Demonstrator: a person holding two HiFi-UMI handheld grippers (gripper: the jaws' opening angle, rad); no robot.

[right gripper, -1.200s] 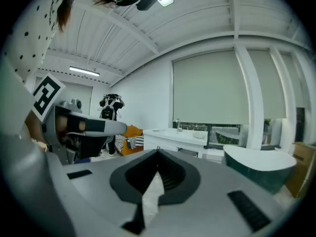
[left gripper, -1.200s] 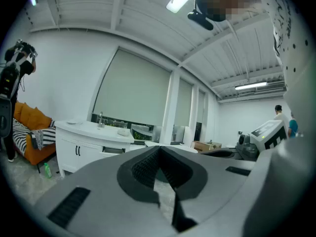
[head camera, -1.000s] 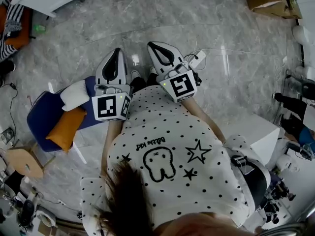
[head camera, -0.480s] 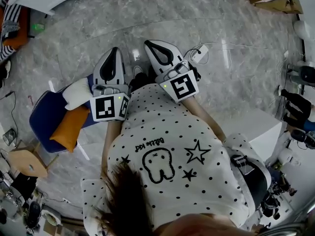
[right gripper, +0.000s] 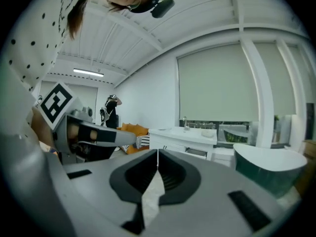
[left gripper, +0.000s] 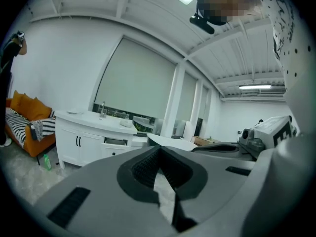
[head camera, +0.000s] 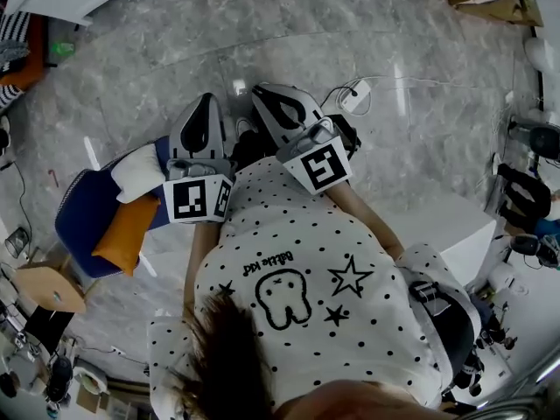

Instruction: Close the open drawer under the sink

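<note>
Marble floor [head camera: 367, 51] fills most of the head view, so the person is standing out in the open room, nowhere near the job yet. White vanity cabinet [left gripper: 74, 144] sits across the room against the window wall, with what looks like the sink [left gripper: 127, 123] basin on top. The open drawer [left gripper: 116, 142] is right under that in the top row, pulled out a bit, with a dark gap showing above its front.

My guess on handling: it's a rigid panel front on runners, light and not fragile, so it should glide shut with a steady shove. No need to grab anything. Just press flat on the front face near its middle so it goes in straight, since pushing one corner could rack and jam it. Can't make out a handle on it from here.

Left tongs [left gripper: 160, 149] and right tongs [right gripper: 158, 152] are both closed tip to tip with nothing in them. They're held side by side, roughly level, well apart from the drawer.
</note>
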